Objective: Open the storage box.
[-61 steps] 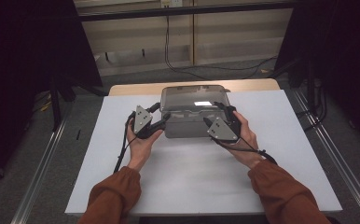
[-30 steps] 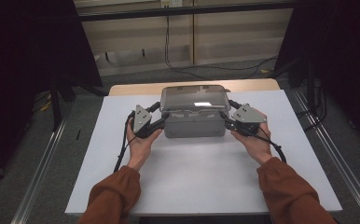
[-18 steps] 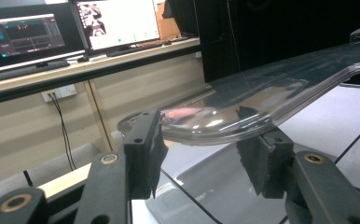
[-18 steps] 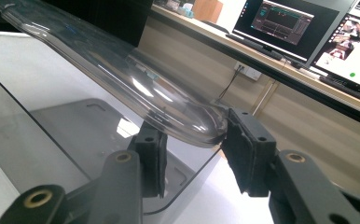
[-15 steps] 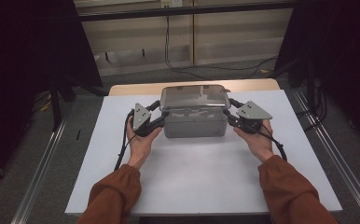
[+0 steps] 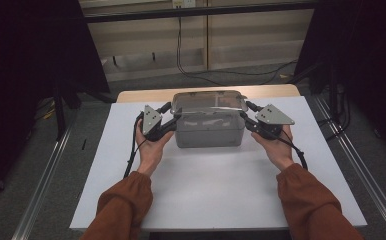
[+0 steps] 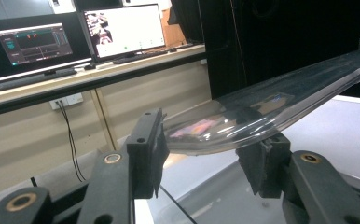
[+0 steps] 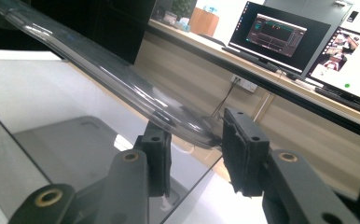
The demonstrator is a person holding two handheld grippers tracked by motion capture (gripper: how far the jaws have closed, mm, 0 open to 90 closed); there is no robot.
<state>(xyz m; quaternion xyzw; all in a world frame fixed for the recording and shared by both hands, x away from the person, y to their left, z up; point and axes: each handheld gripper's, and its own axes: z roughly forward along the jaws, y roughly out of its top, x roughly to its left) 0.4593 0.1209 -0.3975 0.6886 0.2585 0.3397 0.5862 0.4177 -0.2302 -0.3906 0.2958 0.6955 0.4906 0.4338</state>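
left fingers (image 7: 146,149): narrow gap; clear lid's end corner sits between them; the two pads look close on its rim, contact itself hard to read from this angle
right fingers (image 8: 243,149): same at the other end; jaws have just been closing, lid edge between them; pads look just short of it or barely touching
left gripper (image 6: 173,116): at the left end of the lid, hand under it, jaws pointing in toward the box
right gripper (image 6: 247,116): mirrored at the right end
lid (image 6: 210,100): clear plastic, lying on top of the box; appears seated, not lifted
box (image 6: 208,131): grey translucent tub on the white table (image 6: 231,190), mid-back, between the two grippers
step: taking hold of the lid at both ends; two-handed grasp being set, lift not yet begun
next move: finish the squeeze on both rims evenly; then raise both ends together and level, or the lid will likely bind at one corner; box may ride up with it if the fit is tight
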